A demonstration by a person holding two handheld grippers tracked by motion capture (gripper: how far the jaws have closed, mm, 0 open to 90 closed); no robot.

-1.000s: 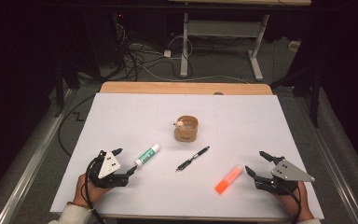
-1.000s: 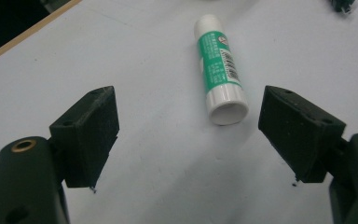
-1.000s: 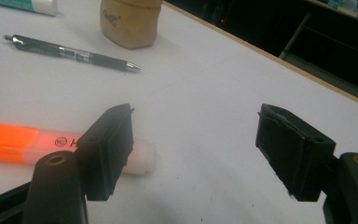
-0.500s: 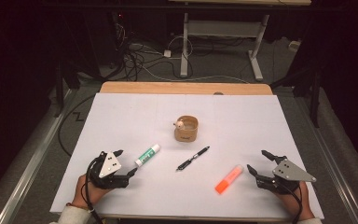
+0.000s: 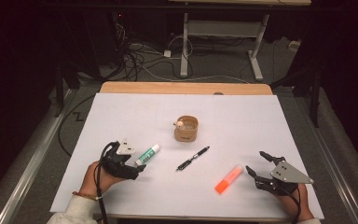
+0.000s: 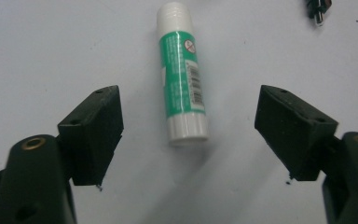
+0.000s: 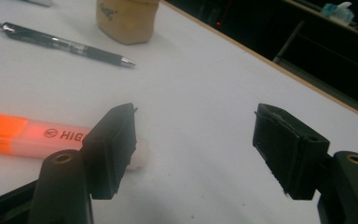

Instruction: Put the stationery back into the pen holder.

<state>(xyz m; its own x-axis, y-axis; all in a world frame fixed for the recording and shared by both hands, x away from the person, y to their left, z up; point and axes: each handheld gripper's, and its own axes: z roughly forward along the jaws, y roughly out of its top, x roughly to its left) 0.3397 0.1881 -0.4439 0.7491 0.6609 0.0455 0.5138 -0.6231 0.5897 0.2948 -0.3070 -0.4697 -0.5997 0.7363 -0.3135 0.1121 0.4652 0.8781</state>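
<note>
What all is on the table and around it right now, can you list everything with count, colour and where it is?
glue stick: one, green and white, near left, lying flat ahead of the left gripper's open jaws
pen: one, black, lying flat at table centre
highlighter: one, orange with a pale cap, near right
small holder: one, tan, upright at centre, beyond the pen
table: one, white top with a wooden far edge
cables: several, dark and white, on the floor beyond the table
desk frame: one, pale, at the back
left gripper: one, black, open, near left
right gripper: one, black, open, near right
hands: two, at the near edge
</note>
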